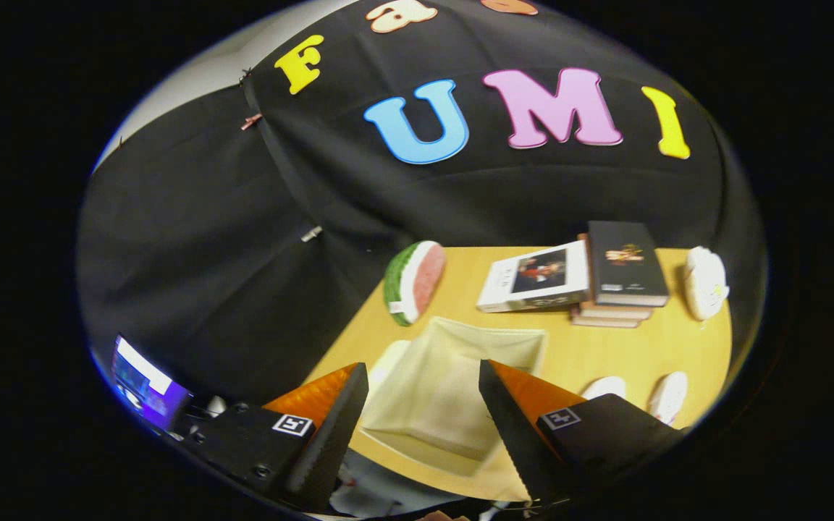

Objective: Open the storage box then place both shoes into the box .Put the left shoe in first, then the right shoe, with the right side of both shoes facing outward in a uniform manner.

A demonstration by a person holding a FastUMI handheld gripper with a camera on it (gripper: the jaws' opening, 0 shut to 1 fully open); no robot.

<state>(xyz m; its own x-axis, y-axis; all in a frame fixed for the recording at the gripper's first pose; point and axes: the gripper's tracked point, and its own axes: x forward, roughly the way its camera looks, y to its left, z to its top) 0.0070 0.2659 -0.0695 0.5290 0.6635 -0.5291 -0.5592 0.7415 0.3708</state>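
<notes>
A cream fabric storage box [493,334] sits on the wooden table, its top open and its inside bare. My gripper [423,367] hovers above it, open, with nothing between the fingers; the box's hollow shows in the gap. A pale flat piece [388,362], perhaps the lid, lies against the box's left side, just past my left finger. Two white shoes [605,387] [668,394] lie side by side on the table to the right of the box, beyond my right finger and partly hidden by it.
A watermelon-slice toy [414,281] stands at the table's far left corner. Stacked books [623,271] and a white-covered book [536,277] lie at the back. A white rounded object [704,282] sits far right. A lit screen [145,387] glows low on the left.
</notes>
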